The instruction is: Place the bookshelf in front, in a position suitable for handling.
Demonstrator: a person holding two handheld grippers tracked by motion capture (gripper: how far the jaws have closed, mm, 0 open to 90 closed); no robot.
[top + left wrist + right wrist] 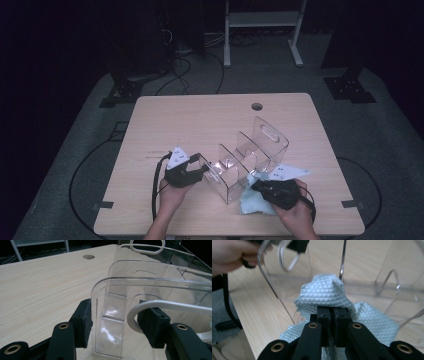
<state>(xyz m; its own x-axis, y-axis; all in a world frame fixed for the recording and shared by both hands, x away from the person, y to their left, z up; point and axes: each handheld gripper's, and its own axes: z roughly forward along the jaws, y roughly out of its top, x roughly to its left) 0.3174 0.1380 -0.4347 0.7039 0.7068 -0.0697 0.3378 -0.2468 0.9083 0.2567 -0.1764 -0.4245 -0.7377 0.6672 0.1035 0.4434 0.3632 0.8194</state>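
So there's a clear acrylic stepped file organiser sitting on the light wooden table, toward the near right part of it. Its long axis runs diagonally: the low end points at the person's near-left, and the tallest panel, the one with the oval handle slot, sits at the far-right end. The dividers stand upright across that line, stepping up as they go back.

The left gripper is at the low end. In the left gripper view its black jaws sit either side of the shortest clear wall, one pad outside and one inside, fairly wide apart; I can't tell whether the pads actually press on the plastic.

The right gripper is at the near-right side of the organiser, jaws squeezed together on a pale blue waffle-textured cloth. The cloth bunches up just ahead of the pads and pushes against the clear side wall, with the rest spread on the table just beside the organiser's base.
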